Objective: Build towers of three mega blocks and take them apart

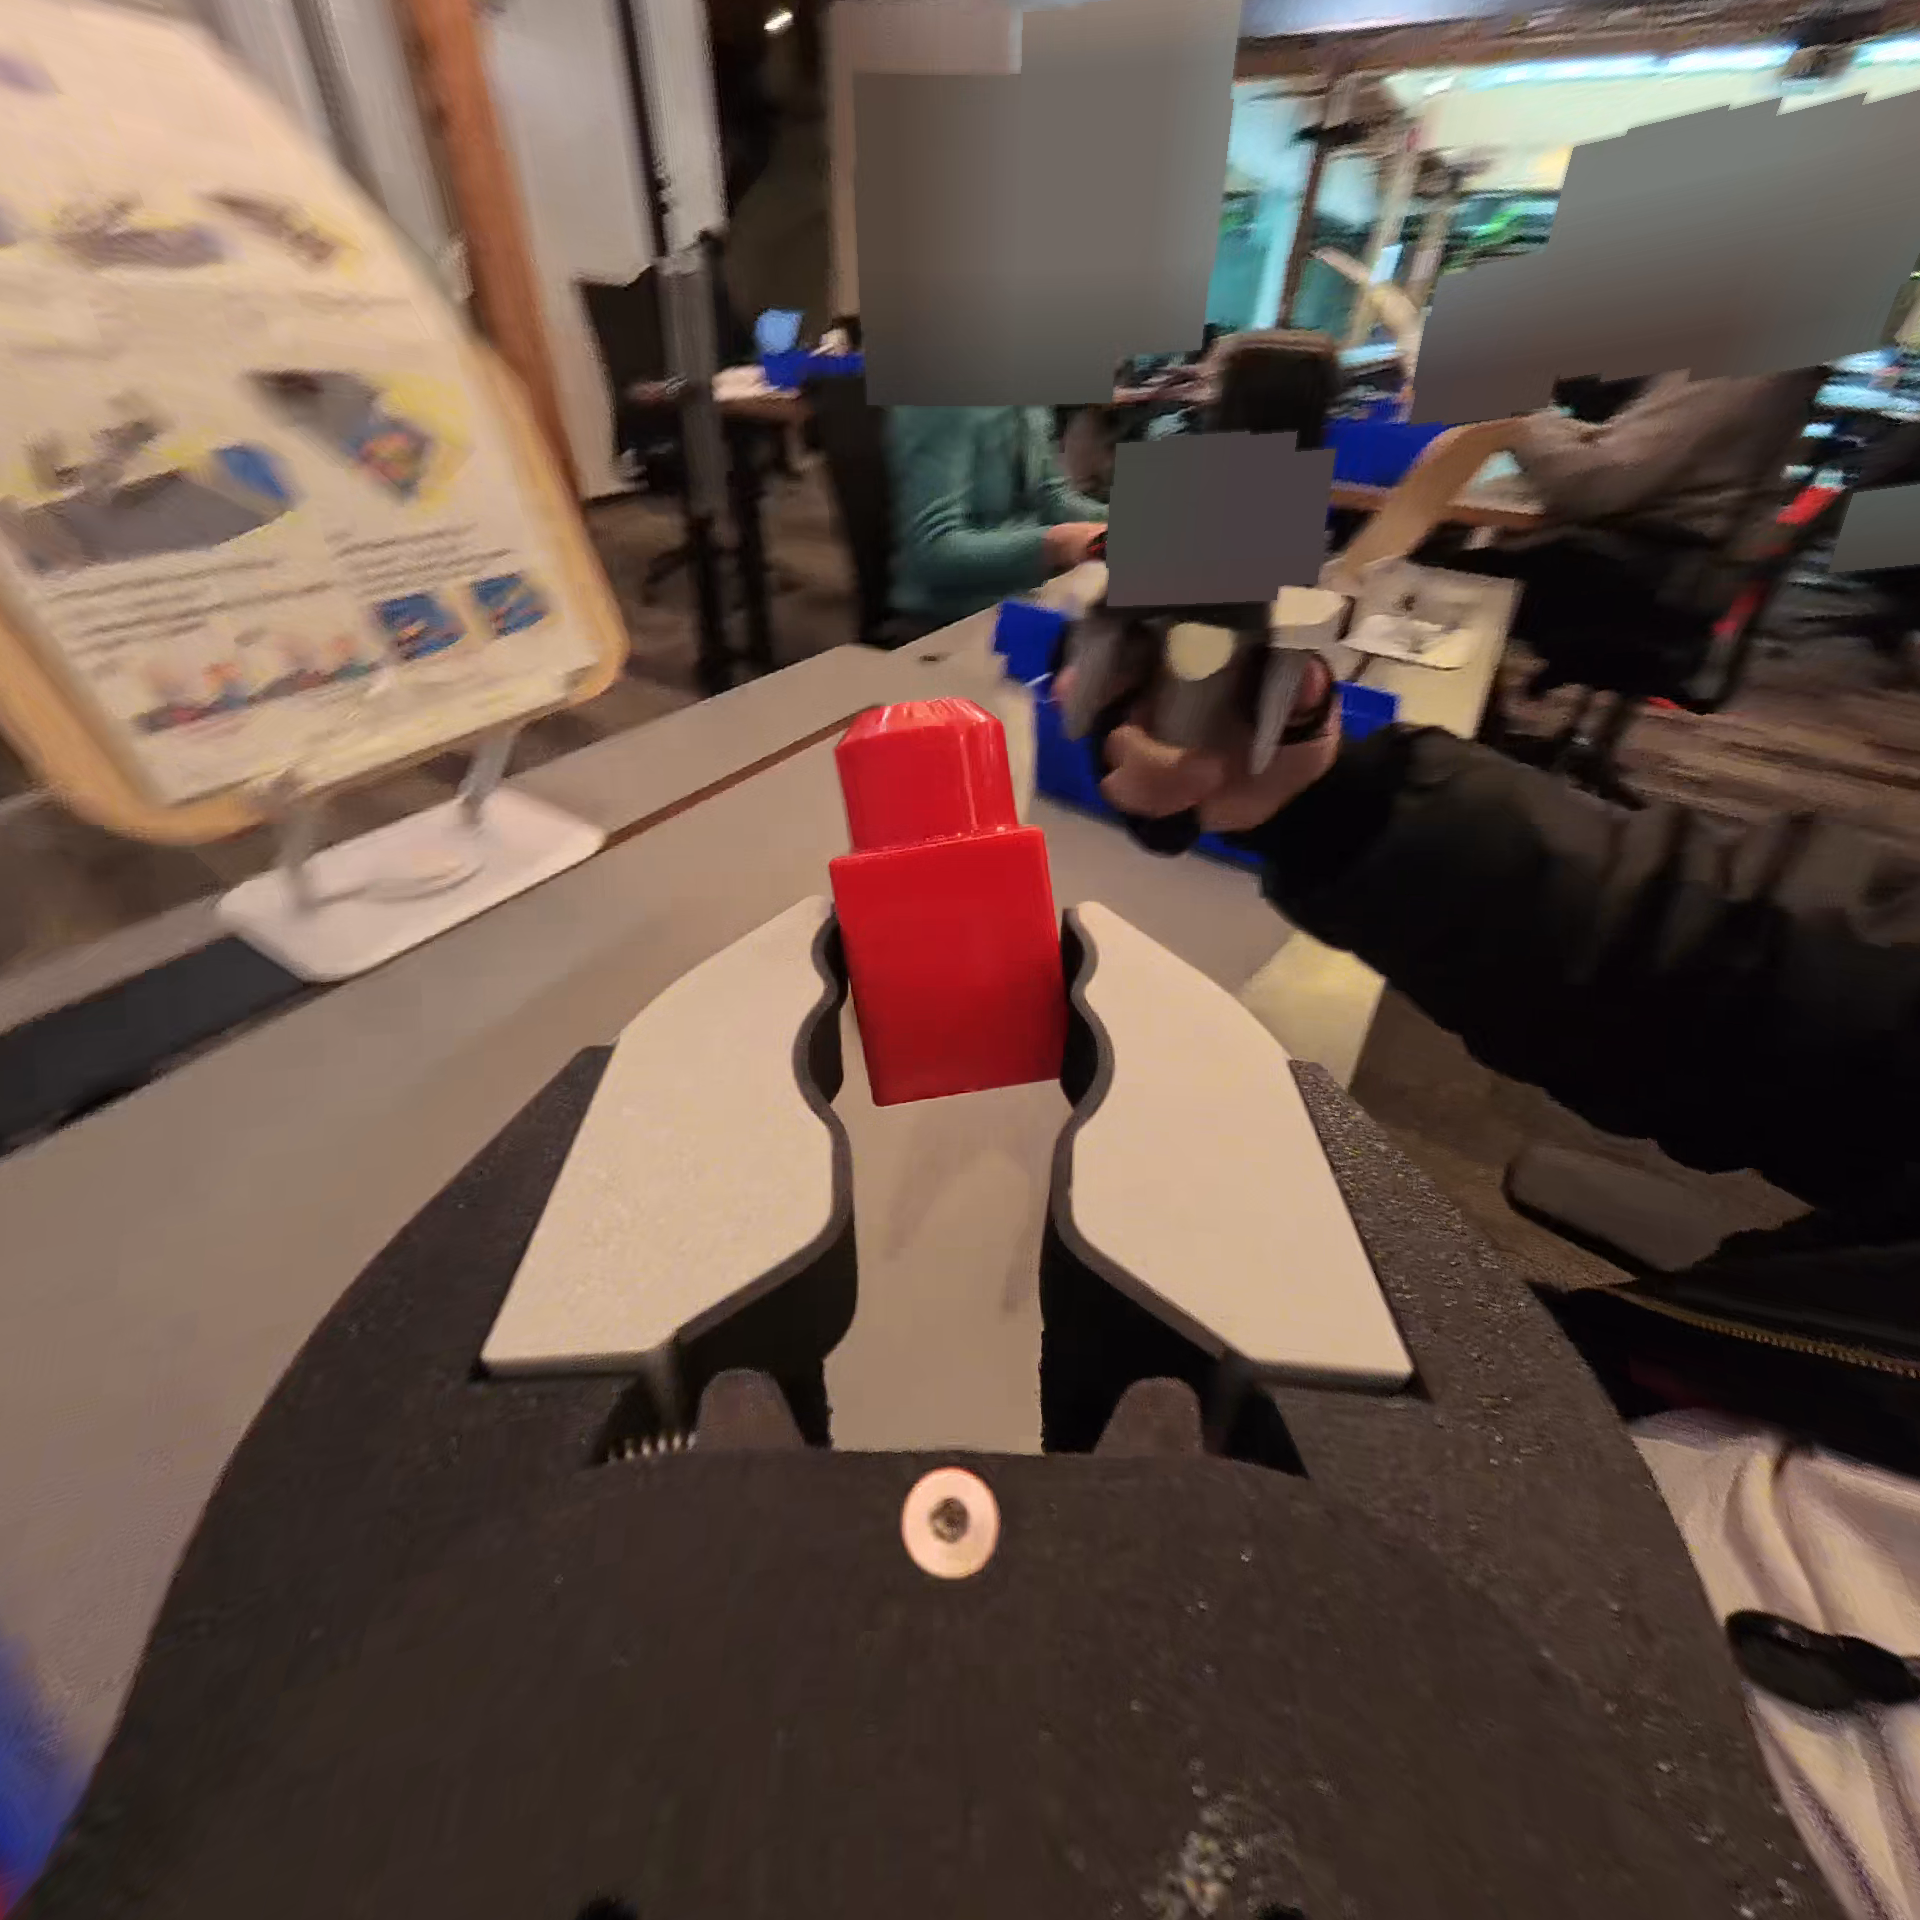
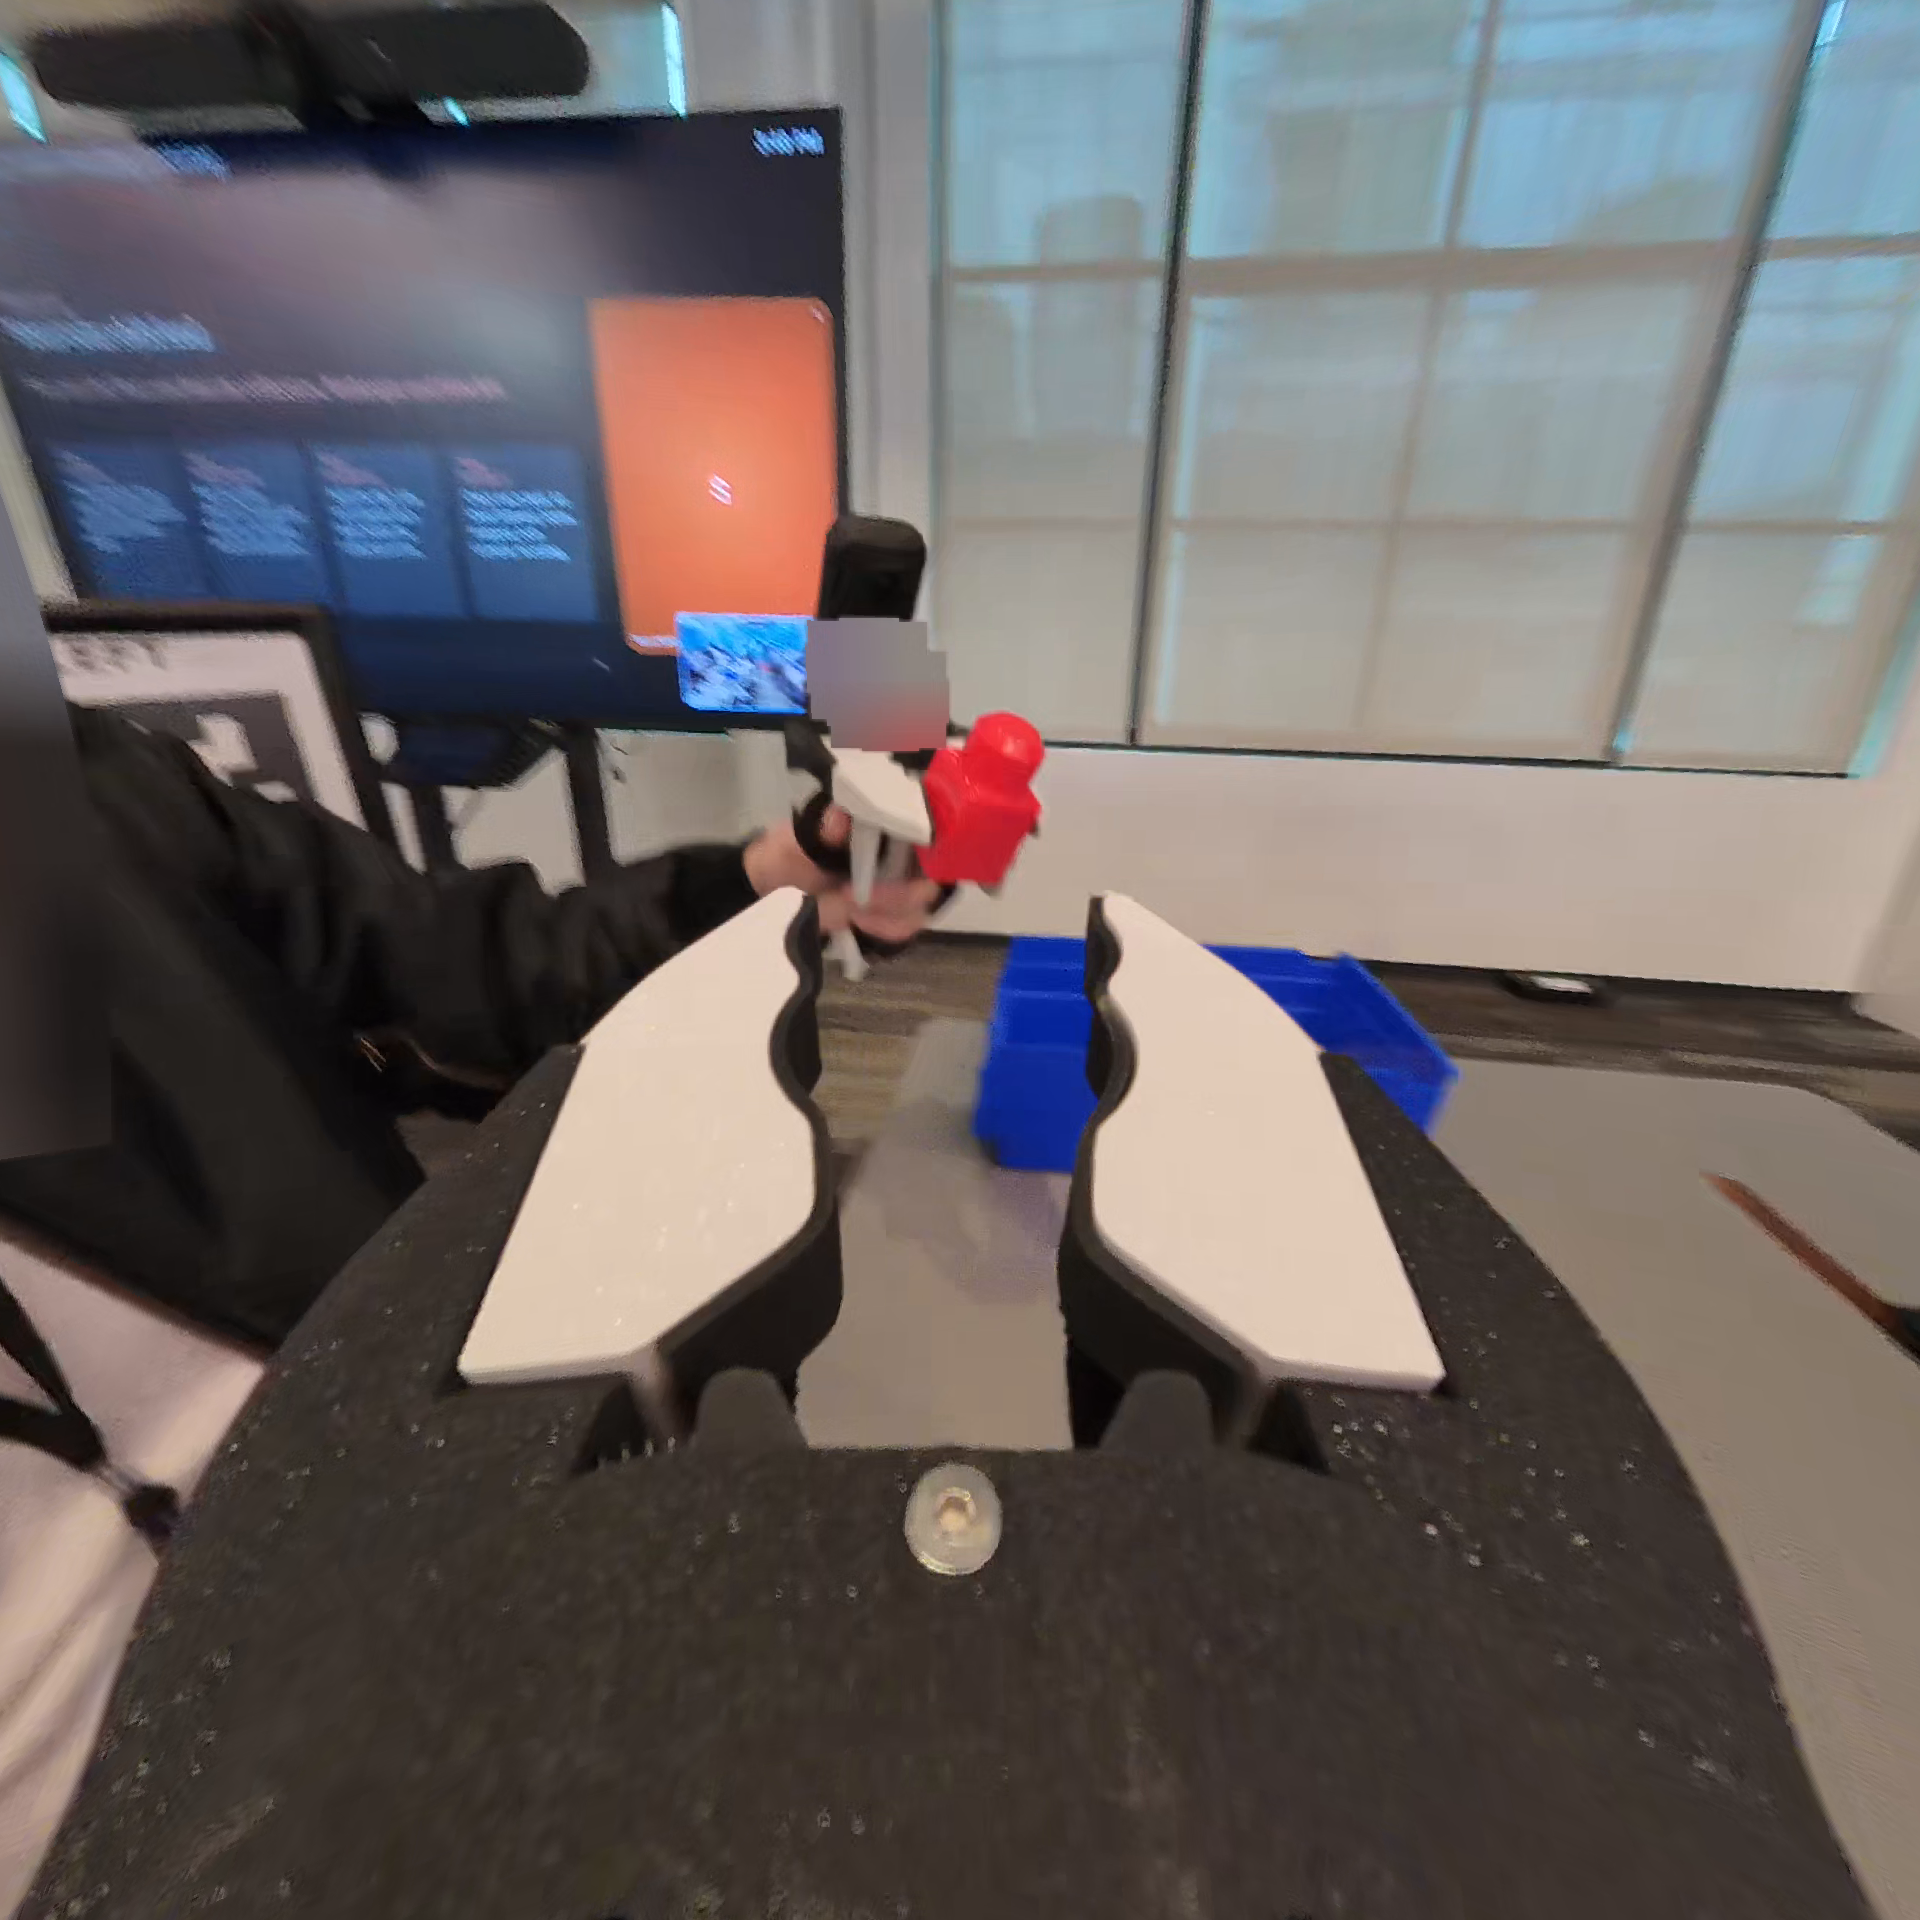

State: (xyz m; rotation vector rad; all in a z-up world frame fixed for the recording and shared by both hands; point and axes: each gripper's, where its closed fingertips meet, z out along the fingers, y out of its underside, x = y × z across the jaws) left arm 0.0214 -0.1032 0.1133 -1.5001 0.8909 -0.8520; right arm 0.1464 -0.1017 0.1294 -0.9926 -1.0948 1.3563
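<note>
Left gripper point(image 1: 951, 977): fingers clamped on the red block point(image 1: 951, 966), held above the grey table point(image 1: 312, 1143).
Block axis: long axis upright, stud on top.
Right gripper point(image 2: 951, 971): fingers parted, empty, above the blue bin point(image 2: 1039, 1060).

Blue bin point(image 2: 1039, 1070) partly hidden behind right claw point(image 2: 951, 914).

grey table point(image 1: 260, 1143), framed poster on white stand point(image 1: 270, 499) at its edge, large gridded window point(image 2: 1455, 364), dark wall screen point(image 2: 416, 416), patterned carpet point(image 2: 1662, 1023), desks behind
</note>
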